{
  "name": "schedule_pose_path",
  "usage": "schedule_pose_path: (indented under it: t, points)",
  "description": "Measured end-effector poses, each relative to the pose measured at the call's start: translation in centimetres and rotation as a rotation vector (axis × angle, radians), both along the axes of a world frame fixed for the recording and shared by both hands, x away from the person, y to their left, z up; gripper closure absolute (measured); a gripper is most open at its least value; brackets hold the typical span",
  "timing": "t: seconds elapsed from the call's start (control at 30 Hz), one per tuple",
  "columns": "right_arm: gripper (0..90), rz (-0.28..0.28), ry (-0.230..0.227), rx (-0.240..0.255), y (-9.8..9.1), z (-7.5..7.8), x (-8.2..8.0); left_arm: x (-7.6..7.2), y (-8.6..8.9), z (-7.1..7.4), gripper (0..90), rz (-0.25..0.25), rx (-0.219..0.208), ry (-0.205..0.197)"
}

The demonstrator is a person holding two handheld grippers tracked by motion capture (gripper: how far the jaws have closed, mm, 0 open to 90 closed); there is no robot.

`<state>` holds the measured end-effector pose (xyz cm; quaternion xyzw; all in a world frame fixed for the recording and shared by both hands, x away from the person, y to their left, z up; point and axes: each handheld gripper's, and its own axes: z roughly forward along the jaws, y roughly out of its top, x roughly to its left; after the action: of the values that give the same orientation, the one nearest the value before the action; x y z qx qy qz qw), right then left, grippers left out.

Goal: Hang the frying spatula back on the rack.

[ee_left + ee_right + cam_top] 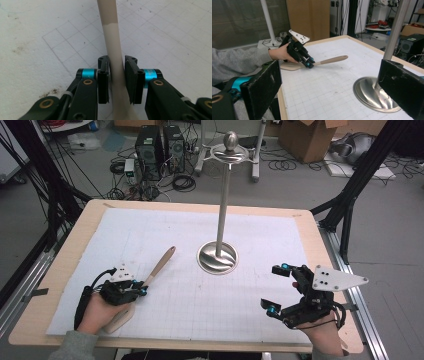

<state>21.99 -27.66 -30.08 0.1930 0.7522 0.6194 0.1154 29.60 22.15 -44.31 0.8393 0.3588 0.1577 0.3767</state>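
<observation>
While my left gripper [116, 75] closes on the spatula [150, 280], here's how I'd run the grab:
spatula: flat on the gridded mat [260, 240], front left, handle aimed at the steel stand [218, 256], well apart from it.
left pads [103, 82]: both sides of the handle neck, just about touching; can't tell if it's clamped yet. Squeeze squarely, confirm bite before lifting.
right gripper [285, 290]: spread wide, empty, parked front right; keep it out of the way.
risk: tapered neck may slip, so lift slowly and level.
</observation>
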Motion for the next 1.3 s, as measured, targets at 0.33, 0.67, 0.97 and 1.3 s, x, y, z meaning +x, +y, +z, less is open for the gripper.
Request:
schedule_pose_path:
  t: [0.33,0.67,0.97,1.3]
  points:
    - [4.1,0.0,-0.004,-0.002,0.0,0.1,0.0,0.1,-0.1,0.2,77.8,0.001,0.002,0.013]
    - [4.1,0.0,-0.007,0.0,-0.1,0.2,-0.1,0.1,0.2,0.5,77.8,0.012,-0.027,0.011]
    - [4.1,-0.003,-0.002,0.001,-0.2,0.0,0.0,-0.2,0.8,2.1,77.8,0.001,-0.105,-0.026]
    - [4.1,-0.005,-0.003,-0.008,-0.1,-0.1,0.1,-0.4,0.7,3.2,77.7,-0.01,-0.138,-0.056]
